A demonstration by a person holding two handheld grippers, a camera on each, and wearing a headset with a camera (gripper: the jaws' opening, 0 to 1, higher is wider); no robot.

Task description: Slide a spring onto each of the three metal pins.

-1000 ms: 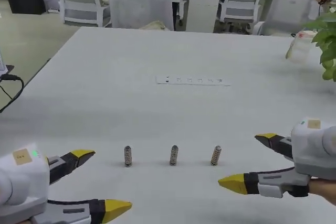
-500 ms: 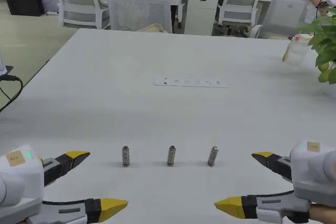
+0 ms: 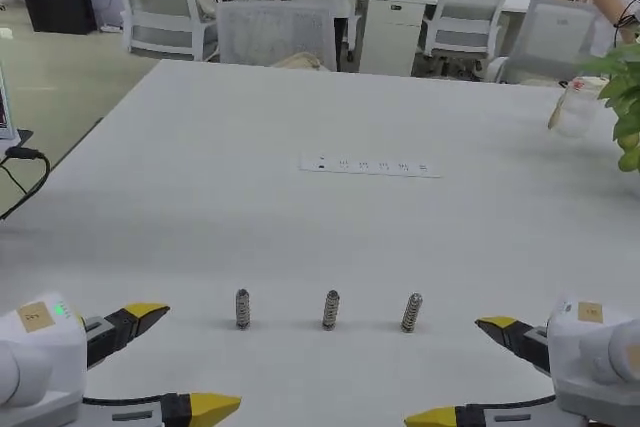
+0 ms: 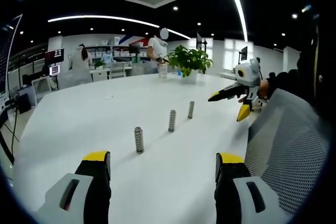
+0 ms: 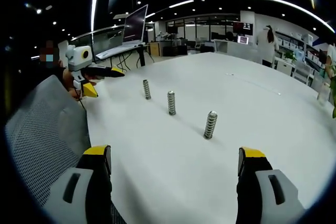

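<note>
Head view — three springs (image 3: 331,309) stand upright, rightmost perhaps leaning; left gripper (image 3: 197,357), right gripper (image 3: 447,370) — jaws spread.

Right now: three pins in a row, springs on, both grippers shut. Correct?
Not quite. Both are open: the left gripper and right gripper each show spread, empty jaws in their own views. Three pins in a row, springs on, holds.
</note>
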